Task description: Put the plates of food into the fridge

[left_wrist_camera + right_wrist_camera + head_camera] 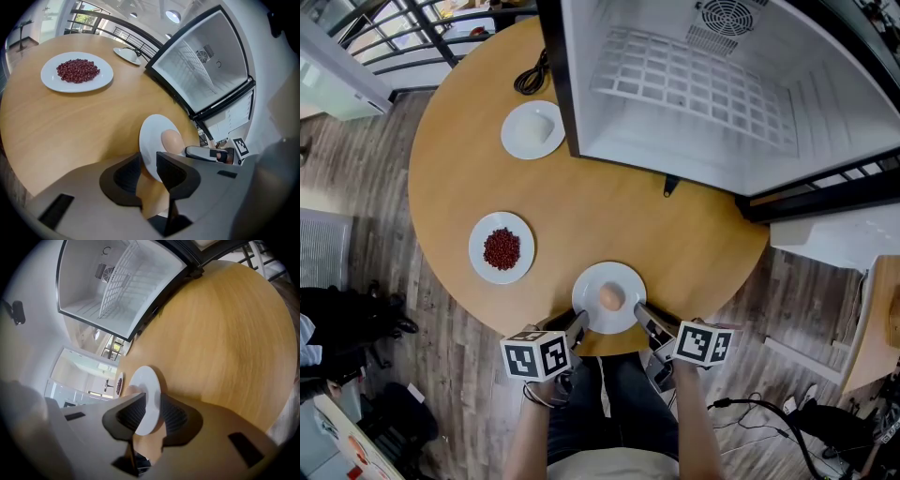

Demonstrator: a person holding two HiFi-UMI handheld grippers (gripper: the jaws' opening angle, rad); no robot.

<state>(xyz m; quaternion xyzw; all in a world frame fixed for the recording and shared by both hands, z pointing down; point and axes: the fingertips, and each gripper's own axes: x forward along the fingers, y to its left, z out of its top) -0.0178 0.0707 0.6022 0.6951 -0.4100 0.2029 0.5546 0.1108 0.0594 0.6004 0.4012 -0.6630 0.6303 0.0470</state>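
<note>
The fridge [825,103] stands open at the far side of the table [609,216], its white inside bare except for a wire shelf [675,75], so none of the food is in yet. Three plates are out. The plate with pale food [514,141] sits close to the fridge's left edge, beside a coiled black cable [532,75]. The plate of red beans [478,246] is well to your left. The plate with the egg [586,286] is at the near edge, right in front of you.

You have that last plate by both sides. The left tool [149,165] is closed narrow on its left rim and the right tool [152,411] is closed narrow on its right rim, with the white edge pinched between the pads in each gripper view. I cannot tell whether the plate has left the table.

The egg [610,297] is the likeliest trouble. It lies loose on a shallow, smooth plate, so if one tool rises ahead of the other it will probably roll to the low side and over the rim.

The grips are thin too, with only the rim in each tool. Pull your hands apart, or twist one, and an edge could slide out of the pads. This close to the table's edge, a dropped plate would probably land on you or the floor.

The way in looks tight as well. Watch the fridge's dark front frame and the wire shelf, because a knock there would jolt the egg.
</note>
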